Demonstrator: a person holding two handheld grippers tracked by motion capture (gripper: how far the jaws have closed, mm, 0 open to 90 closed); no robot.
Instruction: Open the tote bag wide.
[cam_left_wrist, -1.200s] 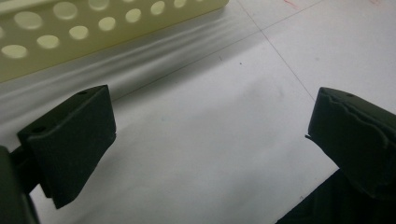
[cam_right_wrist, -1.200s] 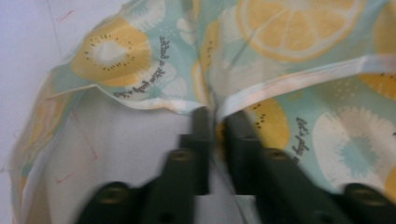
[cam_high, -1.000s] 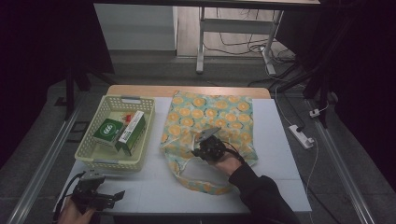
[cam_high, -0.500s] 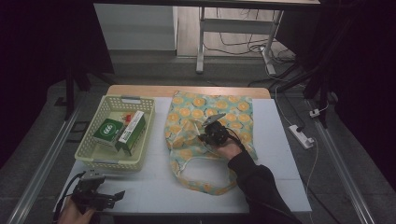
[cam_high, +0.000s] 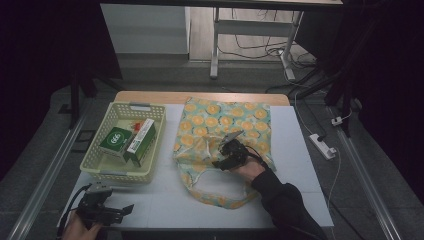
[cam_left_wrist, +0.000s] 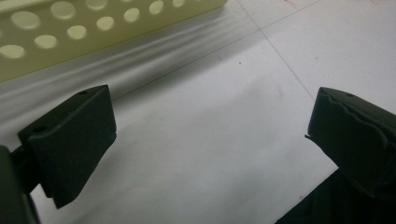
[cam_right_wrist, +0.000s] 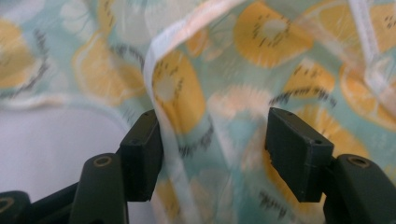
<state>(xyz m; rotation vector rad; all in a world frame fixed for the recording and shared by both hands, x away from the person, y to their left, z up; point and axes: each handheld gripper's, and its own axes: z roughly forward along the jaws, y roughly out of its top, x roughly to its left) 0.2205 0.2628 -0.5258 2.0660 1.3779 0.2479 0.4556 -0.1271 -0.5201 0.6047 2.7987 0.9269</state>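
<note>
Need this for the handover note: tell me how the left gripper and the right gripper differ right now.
The left gripper rests near the table's front edge, below the basket; the right gripper is over the lemon-print bag. White tabletop lies between the left jaws; bag fabric lies between the right jaws, which have just been opening. Both are open and held by hand.

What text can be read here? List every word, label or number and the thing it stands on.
Nothing can be quoted with certainty.
Green box in the basket: a round white logo with marks inside, too small and blurred to read.
White and green box beside it: a red patch and a green stripe, with any lettering too small to read.
Bag: a printed pattern of orange slices, no words.
</note>
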